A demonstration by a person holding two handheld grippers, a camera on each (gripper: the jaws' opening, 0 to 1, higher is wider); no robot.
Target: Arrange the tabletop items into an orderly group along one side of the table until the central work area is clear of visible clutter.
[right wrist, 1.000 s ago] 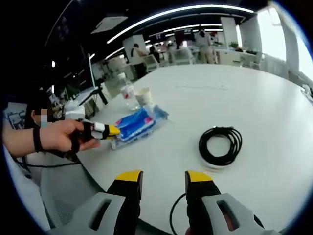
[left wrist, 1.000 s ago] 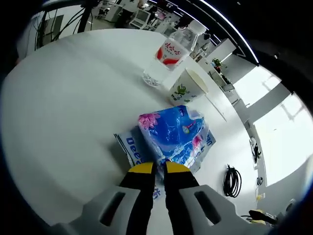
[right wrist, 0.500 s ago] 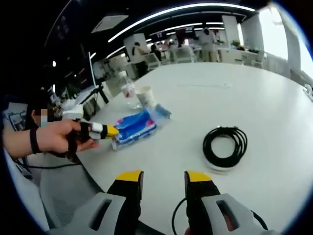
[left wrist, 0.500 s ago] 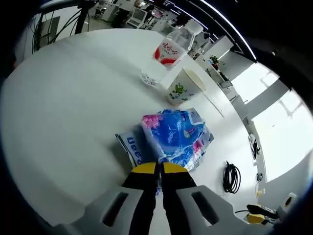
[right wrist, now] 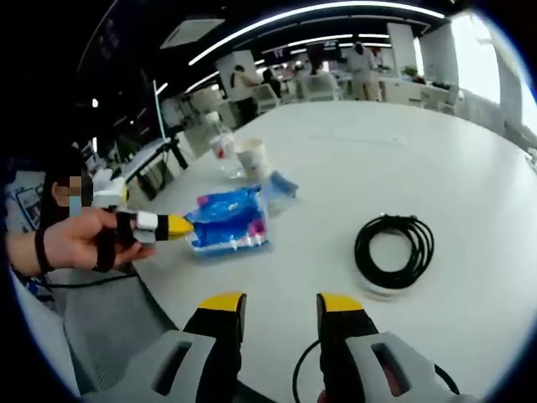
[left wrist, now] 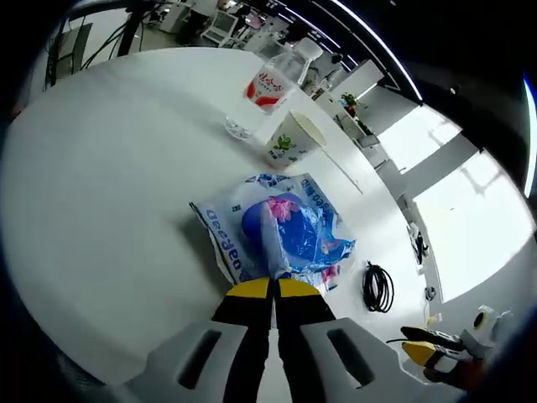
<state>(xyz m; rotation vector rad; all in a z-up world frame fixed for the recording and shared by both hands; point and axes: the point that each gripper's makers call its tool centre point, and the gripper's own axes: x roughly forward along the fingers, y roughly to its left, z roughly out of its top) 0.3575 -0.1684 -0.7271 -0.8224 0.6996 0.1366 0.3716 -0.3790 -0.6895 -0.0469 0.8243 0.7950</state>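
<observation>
Blue tissue pack (left wrist: 285, 237) pinched by left tool (left wrist: 273, 288).

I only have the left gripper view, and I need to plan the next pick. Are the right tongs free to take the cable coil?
Observer: Yes. The right tongs are open with nothing between them.
Operator: Where does the coil lie from there?
Observer: The cable coil lies flat on the table, ahead and to the right of those tongs, apart from them.
Operator: And how does my own side look from over there?
Observer: A hand holds the left tongs out past the table's edge, with their tips at the near end of the blue packet.
</observation>
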